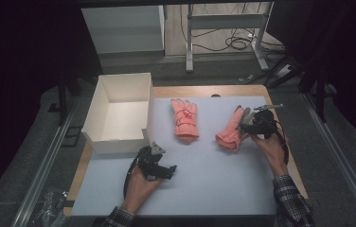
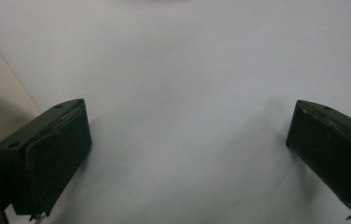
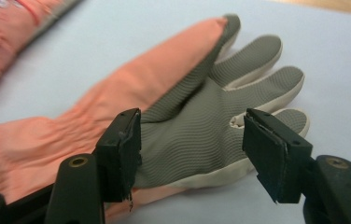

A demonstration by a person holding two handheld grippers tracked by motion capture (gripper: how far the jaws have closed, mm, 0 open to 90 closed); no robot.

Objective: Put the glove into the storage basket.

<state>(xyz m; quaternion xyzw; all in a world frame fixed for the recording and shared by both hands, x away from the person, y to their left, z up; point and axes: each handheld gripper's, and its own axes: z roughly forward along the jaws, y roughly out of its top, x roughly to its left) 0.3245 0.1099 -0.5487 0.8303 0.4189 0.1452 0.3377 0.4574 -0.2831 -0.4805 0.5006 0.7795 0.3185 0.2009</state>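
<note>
Two salmon-pink gloves lie on the pale mat. One glove rests back-up in the middle, just right of the box. The other glove lies farther right with its grey palm turned up. My right gripper is open right at this glove, its jaws standing over either side of the palm. My left gripper rests near the front left of the mat, open, with bare mat between its jaws.
An open white box stands at the back left corner of the table. The wooden table edge runs behind the mat. Metal table legs and cables sit on the floor beyond.
</note>
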